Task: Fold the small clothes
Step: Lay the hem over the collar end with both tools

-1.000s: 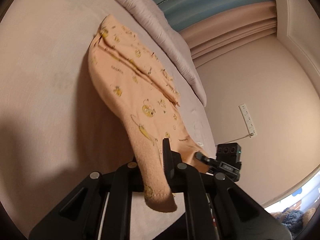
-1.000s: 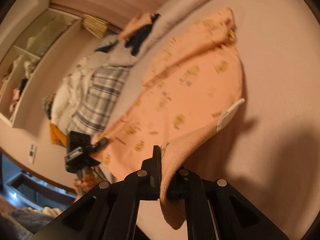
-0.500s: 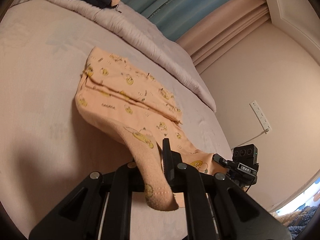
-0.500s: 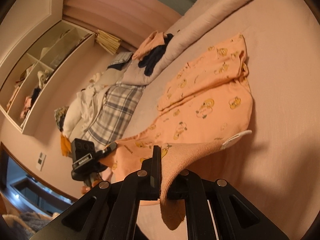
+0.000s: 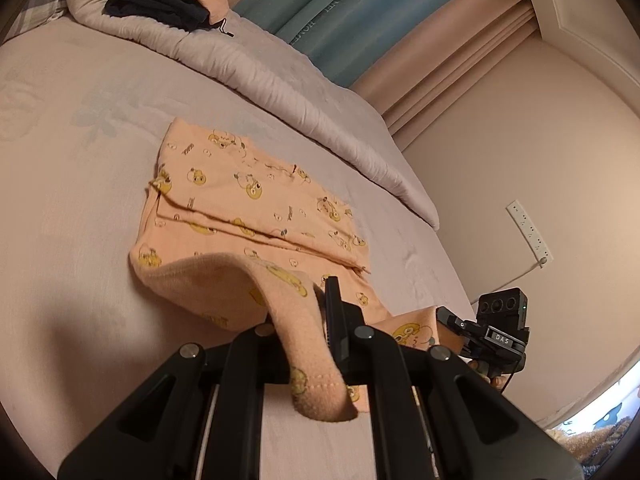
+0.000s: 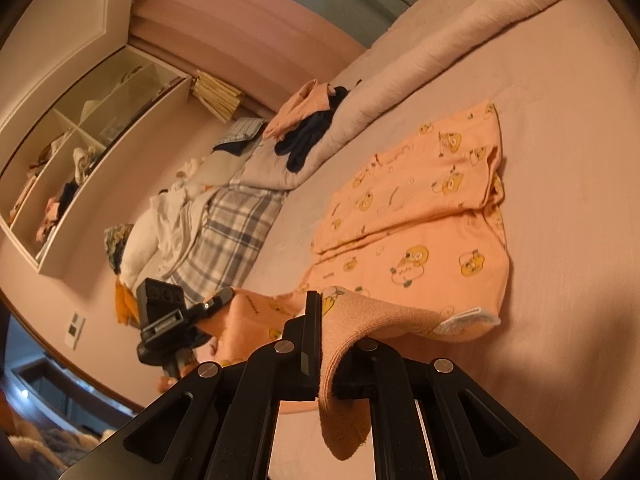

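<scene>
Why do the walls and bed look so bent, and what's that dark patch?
Left wrist view: the fisheye lens curves the bed and wall, corners go black, and the shadow at lower left falls from the lifted garment. Right wrist view: same bending, warm dim light, shelves slightly soft.

Each camera sits just behind its own gripper's fingers, low and close over the bed (image 5: 60,184), looking forward and slightly down. The left view faces the curtain (image 5: 352,12), the right the shelves (image 6: 80,152). Both share the orange garment (image 5: 248,200) and the folded duvet (image 6: 440,52).

Bedsheet (image 5: 60,208) open (quilt (image 5: 280,80) seemingly bounds).
</scene>
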`<action>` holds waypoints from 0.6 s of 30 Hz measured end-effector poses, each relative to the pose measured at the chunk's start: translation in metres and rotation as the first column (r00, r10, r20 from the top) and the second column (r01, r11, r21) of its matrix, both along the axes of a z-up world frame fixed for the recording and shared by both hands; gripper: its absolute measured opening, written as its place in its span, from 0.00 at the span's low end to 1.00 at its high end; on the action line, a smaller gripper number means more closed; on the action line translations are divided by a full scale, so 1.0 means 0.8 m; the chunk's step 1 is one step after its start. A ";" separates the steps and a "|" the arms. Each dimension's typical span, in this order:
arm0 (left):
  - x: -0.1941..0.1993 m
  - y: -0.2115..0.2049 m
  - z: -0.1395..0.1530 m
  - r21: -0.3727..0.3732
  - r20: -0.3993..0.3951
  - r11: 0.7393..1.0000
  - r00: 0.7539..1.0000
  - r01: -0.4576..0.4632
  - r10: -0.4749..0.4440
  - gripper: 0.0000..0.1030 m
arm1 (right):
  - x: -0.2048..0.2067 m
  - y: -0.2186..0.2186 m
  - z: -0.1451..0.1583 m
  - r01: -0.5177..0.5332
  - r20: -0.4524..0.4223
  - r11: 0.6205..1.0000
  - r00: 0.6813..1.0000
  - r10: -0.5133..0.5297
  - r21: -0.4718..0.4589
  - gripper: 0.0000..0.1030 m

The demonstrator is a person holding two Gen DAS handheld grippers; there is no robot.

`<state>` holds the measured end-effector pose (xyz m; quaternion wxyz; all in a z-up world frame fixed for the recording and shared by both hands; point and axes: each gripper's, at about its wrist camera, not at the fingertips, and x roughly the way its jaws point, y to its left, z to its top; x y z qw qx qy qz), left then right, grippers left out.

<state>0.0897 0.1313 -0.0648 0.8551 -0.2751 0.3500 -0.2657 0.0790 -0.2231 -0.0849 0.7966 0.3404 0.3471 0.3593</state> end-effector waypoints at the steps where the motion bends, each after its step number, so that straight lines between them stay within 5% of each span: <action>1: 0.003 0.000 0.001 0.002 -0.001 1.000 1.000 0.000 0.000 0.06 | 0.002 -0.001 0.000 0.004 0.001 1.000 1.000 -0.004 0.000 0.08; 18: 0.051 0.007 0.008 -0.015 0.019 0.999 0.999 -0.031 0.031 0.06 | 0.039 0.013 0.021 0.026 0.066 0.995 0.998 -0.020 -0.094 0.07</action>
